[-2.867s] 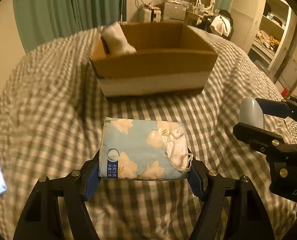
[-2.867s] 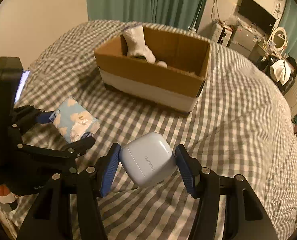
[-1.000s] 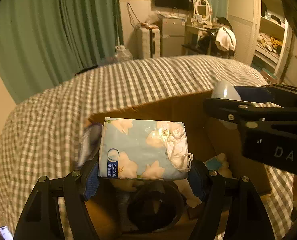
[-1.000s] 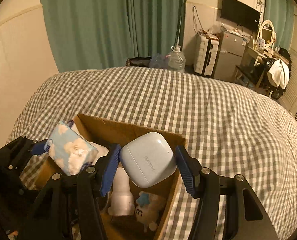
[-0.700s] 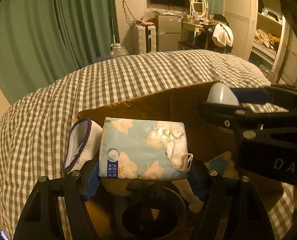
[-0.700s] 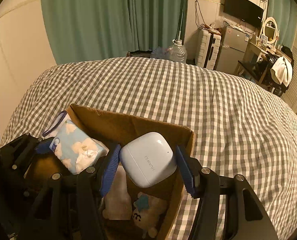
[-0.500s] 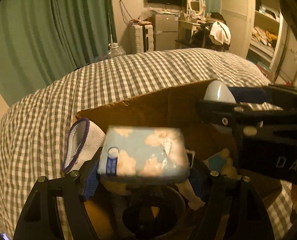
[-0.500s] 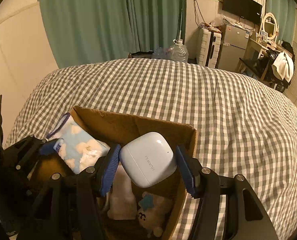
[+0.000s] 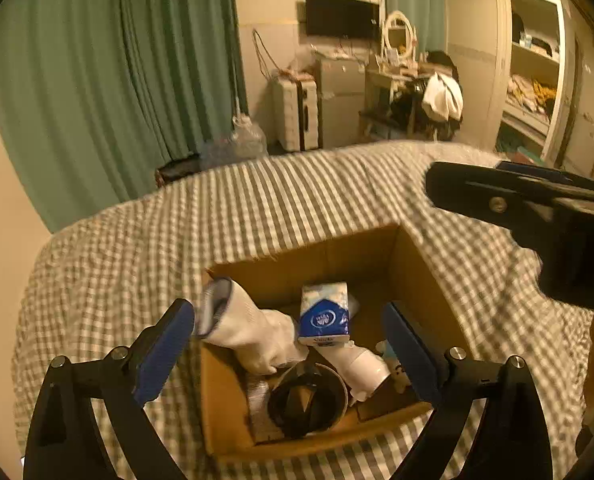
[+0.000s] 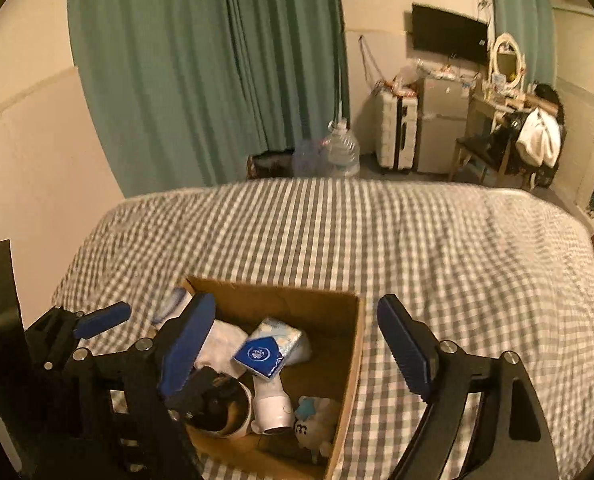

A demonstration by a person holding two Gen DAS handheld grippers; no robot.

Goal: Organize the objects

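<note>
Left wrist view, tissue pack (image 9: 324,314) upright in box (image 9: 421,276), blue end forward

Green curtains (image 10: 217,72), wall television (image 10: 449,34), white suitcase (image 10: 395,138), water jug (image 10: 342,148).

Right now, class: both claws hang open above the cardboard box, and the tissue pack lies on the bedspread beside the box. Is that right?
Not quite. Both the left claw and right claw hang open, but the left wrist view shows the tissue pack inside the cardboard box, not beside it.

Green curtains (image 10: 217,72), possibly dim bedroom
</note>
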